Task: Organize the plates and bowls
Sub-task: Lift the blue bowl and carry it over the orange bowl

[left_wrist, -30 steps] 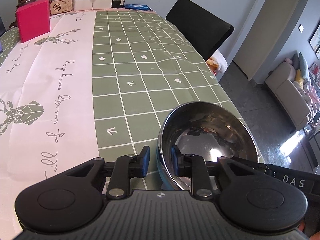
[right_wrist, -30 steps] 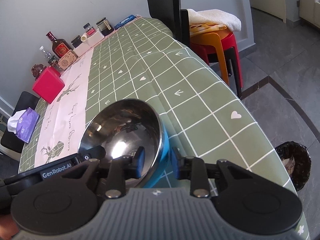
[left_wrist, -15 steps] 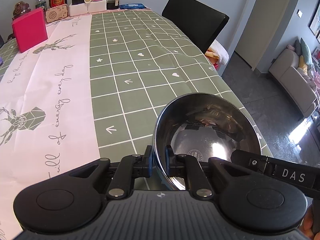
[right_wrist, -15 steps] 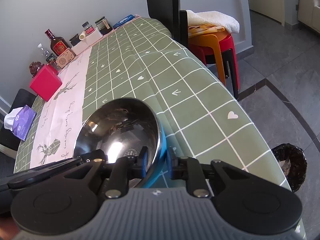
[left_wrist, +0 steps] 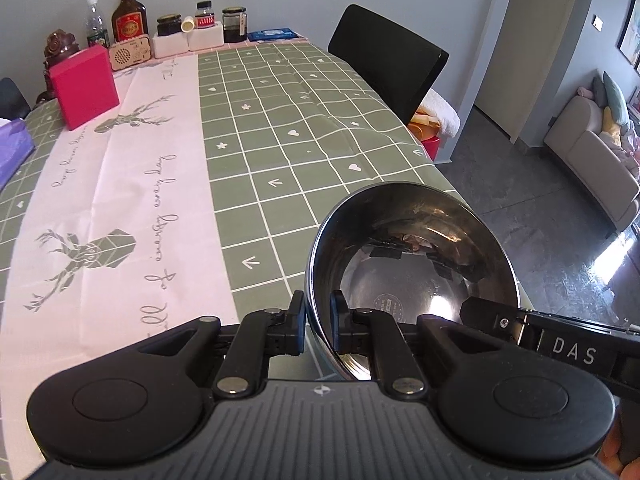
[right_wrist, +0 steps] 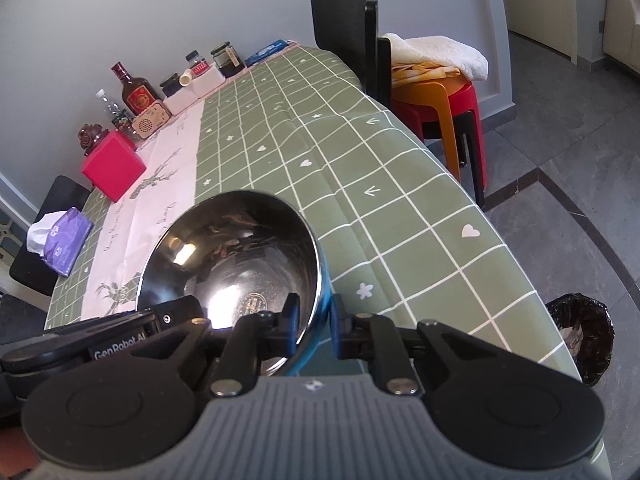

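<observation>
A steel bowl (left_wrist: 412, 264) with a blue outer wall (right_wrist: 324, 280) hangs just over the front right part of the table, tilted a little. My left gripper (left_wrist: 318, 312) is shut on its near left rim, one pad inside the bowl and one outside. My right gripper (right_wrist: 314, 314) grips the opposite rim the same way; its jaws are still closing and the pads press on the wall between them. Each view shows the other gripper's black body reaching in at the far side of the bowl. The bowl holds nothing.
The green checked tablecloth (left_wrist: 280, 160) has a pink strip (left_wrist: 120, 200). A pink box (left_wrist: 84, 84), bottles and jars (left_wrist: 128, 20) line the far end. A tissue pack (right_wrist: 64, 240) lies left. A black chair (left_wrist: 384, 60), stacked stools (right_wrist: 440, 96) and a bin (right_wrist: 580, 336) stand right.
Both grippers went from open around the bowl's rim to shut on it. Both then rose with the bowl, and the table now looks farther below.
</observation>
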A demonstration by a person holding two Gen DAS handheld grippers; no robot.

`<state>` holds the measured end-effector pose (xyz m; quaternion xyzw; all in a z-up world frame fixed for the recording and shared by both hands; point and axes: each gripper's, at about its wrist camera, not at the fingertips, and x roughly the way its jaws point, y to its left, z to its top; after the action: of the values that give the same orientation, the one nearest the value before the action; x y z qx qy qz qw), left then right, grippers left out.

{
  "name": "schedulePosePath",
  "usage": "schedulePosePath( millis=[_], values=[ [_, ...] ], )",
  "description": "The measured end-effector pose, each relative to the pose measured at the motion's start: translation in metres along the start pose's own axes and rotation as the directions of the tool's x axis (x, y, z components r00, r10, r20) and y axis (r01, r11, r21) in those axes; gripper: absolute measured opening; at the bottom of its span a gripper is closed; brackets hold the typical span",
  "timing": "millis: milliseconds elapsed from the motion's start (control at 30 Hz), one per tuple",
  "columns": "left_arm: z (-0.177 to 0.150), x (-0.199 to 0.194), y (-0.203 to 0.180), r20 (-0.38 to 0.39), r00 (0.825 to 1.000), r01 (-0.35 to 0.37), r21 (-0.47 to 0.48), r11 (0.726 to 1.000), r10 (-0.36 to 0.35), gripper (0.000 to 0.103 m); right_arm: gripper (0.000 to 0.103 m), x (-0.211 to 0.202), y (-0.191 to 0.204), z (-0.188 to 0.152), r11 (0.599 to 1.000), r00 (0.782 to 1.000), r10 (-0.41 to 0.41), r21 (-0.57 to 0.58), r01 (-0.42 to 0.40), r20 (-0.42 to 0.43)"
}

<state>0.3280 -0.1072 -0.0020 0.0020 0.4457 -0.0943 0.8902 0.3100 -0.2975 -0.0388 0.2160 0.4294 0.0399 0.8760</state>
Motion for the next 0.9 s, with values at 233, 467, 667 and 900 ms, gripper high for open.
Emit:
schedulePosePath(
  millis=[233, 467, 667, 900],
  values=[
    [-0.006, -0.039, 0.008, 0.035, 0.999, -0.010, -0.006, 1.000, 0.010, 0.013, 0.013, -0.033, 0.019, -0.008, 0.999, 0.999, 0.038, -0.017, -0.038, 0.039],
    [-0.015, -0.080, 0.023, 0.067, 0.998, -0.018, -0.015, 1.000, 0.019, 0.014, 0.013, -0.066, 0.043, -0.023, 0.994, 0.993, 0.090, -0.062, -0.086, 0.074],
    [-0.025, -0.103, 0.035, 0.075, 0.997, -0.025, -0.016, 1.000, 0.027, 0.014, 0.014, -0.084, 0.058, -0.039, 0.988, 0.988, 0.129, -0.095, -0.122, 0.079],
    [-0.043, -0.119, 0.057, 0.032, 0.999, -0.024, -0.045, 0.999, 0.025, 0.014, 0.014, -0.092, 0.072, -0.060, 0.980, 0.985, 0.169, -0.110, -0.164, 0.034]
  ],
)
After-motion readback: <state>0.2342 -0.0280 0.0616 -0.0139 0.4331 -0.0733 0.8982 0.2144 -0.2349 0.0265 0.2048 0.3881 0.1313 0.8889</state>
